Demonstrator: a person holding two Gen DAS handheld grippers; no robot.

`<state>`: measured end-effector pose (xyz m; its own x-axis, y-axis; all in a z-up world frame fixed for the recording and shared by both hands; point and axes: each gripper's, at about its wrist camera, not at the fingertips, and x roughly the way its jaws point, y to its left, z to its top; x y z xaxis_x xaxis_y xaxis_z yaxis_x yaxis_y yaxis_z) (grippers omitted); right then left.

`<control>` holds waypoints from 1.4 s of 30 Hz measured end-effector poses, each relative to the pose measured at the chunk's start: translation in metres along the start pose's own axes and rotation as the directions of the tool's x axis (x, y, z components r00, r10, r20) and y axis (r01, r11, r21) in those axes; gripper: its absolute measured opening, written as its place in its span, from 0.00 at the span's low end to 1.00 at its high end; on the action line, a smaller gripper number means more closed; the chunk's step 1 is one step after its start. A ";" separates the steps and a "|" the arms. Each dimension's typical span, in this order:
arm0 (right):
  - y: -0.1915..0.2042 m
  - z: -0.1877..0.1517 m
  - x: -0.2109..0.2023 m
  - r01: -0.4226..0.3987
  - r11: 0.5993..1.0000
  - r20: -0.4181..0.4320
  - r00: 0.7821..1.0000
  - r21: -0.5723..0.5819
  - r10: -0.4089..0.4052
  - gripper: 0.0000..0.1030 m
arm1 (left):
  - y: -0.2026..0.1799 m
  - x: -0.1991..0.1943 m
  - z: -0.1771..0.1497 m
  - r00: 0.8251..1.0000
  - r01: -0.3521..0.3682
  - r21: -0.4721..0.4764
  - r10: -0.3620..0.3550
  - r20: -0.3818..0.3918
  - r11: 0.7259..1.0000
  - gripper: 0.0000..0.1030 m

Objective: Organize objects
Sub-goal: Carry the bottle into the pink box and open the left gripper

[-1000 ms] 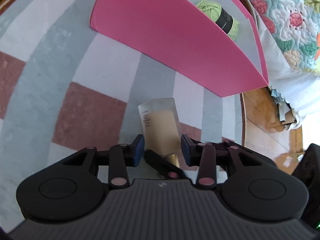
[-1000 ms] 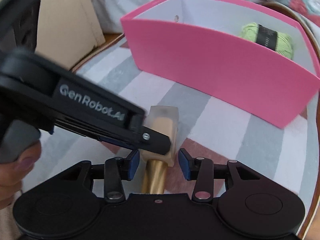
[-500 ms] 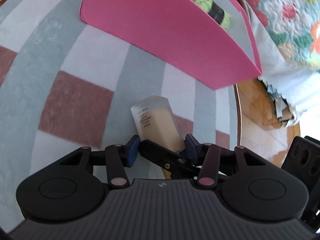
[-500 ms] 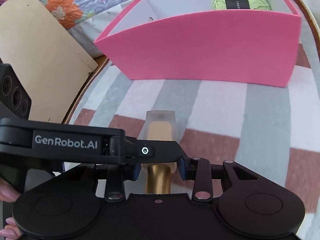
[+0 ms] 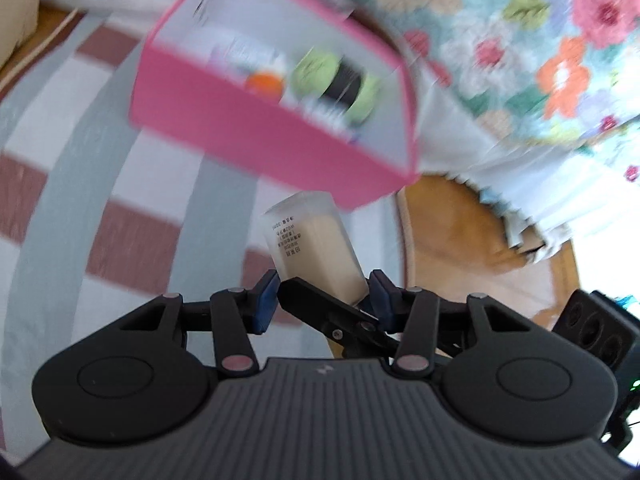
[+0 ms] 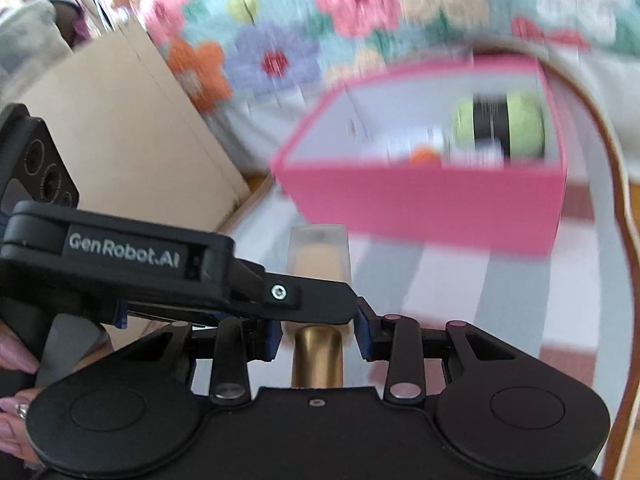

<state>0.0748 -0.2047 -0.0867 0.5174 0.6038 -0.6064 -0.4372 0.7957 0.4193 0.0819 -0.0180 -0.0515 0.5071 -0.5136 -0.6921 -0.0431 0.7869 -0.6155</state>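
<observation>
A frosted bottle of beige liquid (image 5: 312,248) with a gold cap hangs above the striped rug, just in front of the pink box (image 5: 240,136). My left gripper (image 5: 323,300) is shut on its lower part, blue pads against both sides. My right gripper (image 6: 317,328) is shut on the same bottle (image 6: 318,256) near the cap. The left gripper's finger (image 6: 280,292) lies across the bottle in the right wrist view. The right gripper's finger (image 5: 328,312) crosses it in the left wrist view. The pink box (image 6: 420,200) holds green yarn (image 6: 500,128) and a blurred orange item (image 6: 424,158).
A flowered quilt (image 5: 520,40) hangs behind the box. A cardboard sheet (image 6: 120,140) leans at the left. Bare wooden floor (image 5: 460,248) shows past the rug's (image 5: 80,200) edge on the right. A person's fingers (image 6: 12,360) hold the left gripper's handle.
Both grippers have risen with the bottle, which left the rug. The right jaws narrowed onto the bottle. The views tipped up, so the box's inside and the quilt show.
</observation>
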 end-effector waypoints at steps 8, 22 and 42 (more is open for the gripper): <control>0.017 0.068 -0.004 0.002 0.991 0.100 0.995 -0.136 0.012 0.39 | -0.039 -0.013 0.067 0.996 -0.043 0.099 0.035 0.081 0.994 0.46; -0.045 0.156 0.119 0.017 0.996 -0.096 0.995 -0.088 -0.025 0.39 | 0.016 0.082 0.175 0.995 -0.102 -0.103 0.104 0.009 0.989 0.47; -0.072 0.152 0.161 0.308 0.941 -0.111 0.939 -0.141 -0.324 0.39 | 0.037 0.164 0.188 0.999 -0.016 -0.112 0.010 -0.052 0.994 0.39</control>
<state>0.3013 -0.1579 -0.1119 0.5458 0.3041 -0.7807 -0.3557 0.9278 0.1127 0.3253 -0.0090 -0.1169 0.4609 -0.5228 -0.7171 -0.1472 0.7519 -0.6427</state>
